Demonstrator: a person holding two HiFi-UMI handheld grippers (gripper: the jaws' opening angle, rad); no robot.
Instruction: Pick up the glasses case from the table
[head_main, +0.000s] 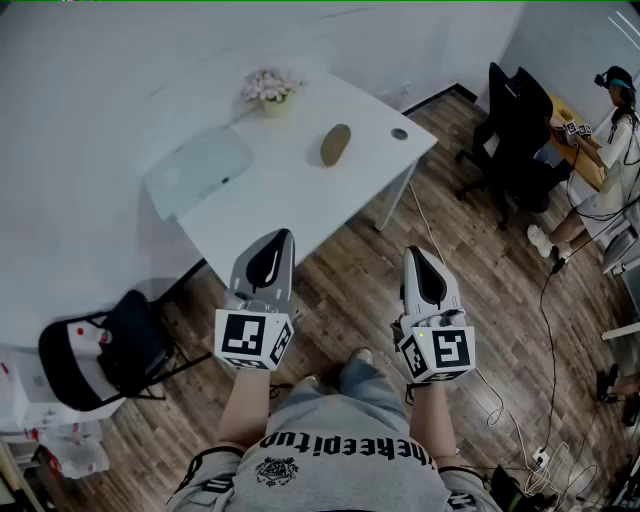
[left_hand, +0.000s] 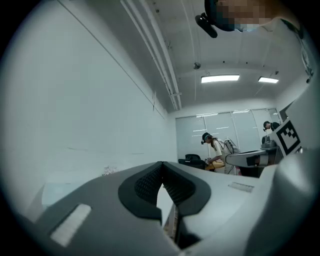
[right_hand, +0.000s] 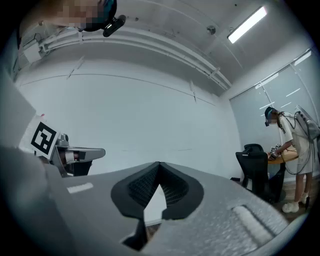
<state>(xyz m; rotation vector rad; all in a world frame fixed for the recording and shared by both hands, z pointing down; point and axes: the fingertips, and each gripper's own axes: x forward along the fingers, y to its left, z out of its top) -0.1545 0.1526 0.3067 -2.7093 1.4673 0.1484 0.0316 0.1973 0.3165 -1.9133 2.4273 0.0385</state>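
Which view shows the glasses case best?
The head view: the brown glasses case lies whole and unobstructed on the white table. Both gripper views look out at the walls and show none of it.

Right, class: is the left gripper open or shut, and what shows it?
The left gripper is shut: in its own view the pads meet at their tips, nothing between them. The glasses case lies on the table.

On white table (head_main: 300, 215): glasses case (head_main: 335, 144); near that case, flower pot (head_main: 272, 92); farther from it, pale mat (head_main: 198, 172), perhaps plastic.
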